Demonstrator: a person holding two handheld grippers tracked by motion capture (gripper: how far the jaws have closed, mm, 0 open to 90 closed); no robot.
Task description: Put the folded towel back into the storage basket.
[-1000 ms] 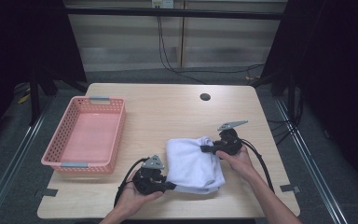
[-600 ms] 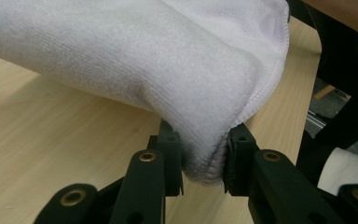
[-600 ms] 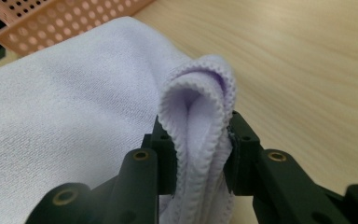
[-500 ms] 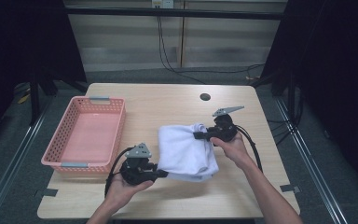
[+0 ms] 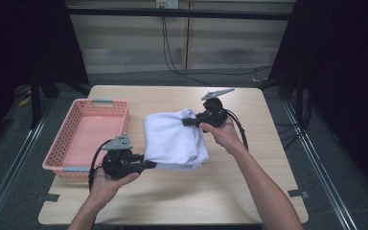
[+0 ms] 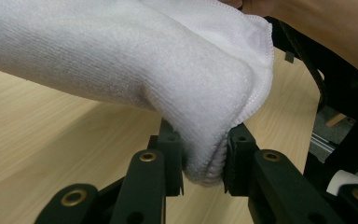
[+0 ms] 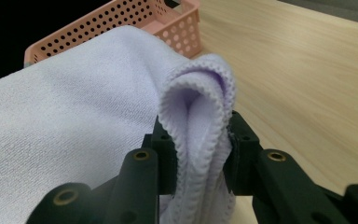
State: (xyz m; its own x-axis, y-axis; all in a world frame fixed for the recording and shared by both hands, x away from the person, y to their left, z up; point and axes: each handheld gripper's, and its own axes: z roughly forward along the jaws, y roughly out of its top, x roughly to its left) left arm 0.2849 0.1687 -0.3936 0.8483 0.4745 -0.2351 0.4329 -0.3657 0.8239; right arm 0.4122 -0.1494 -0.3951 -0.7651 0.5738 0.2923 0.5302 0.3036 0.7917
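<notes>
A folded white towel [image 5: 172, 139] hangs above the wooden table [image 5: 249, 191], stretched between both grippers. My left gripper [image 5: 148, 164] is shut on the towel's near left corner; in the left gripper view the folded edge [image 6: 205, 158] is squeezed between the black jaws of the left gripper [image 6: 204, 161]. My right gripper [image 5: 188, 122] is shut on the far right corner; in the right gripper view several layers of towel edge [image 7: 198, 126] bulge up out of the jaws of the right gripper [image 7: 198, 156]. The towel sags in the middle.
A pink perforated basket [image 5: 72, 139] stands at the table's left side, and its corner [image 7: 177, 23] lies just beyond the towel in the right gripper view. A small dark disc lay at the table's far edge in earlier frames. Cables trail from both grippers.
Both hands have risen and shifted left toward the basket, carrying the towel off the table surface. The grips on the two corners have stayed the same.
</notes>
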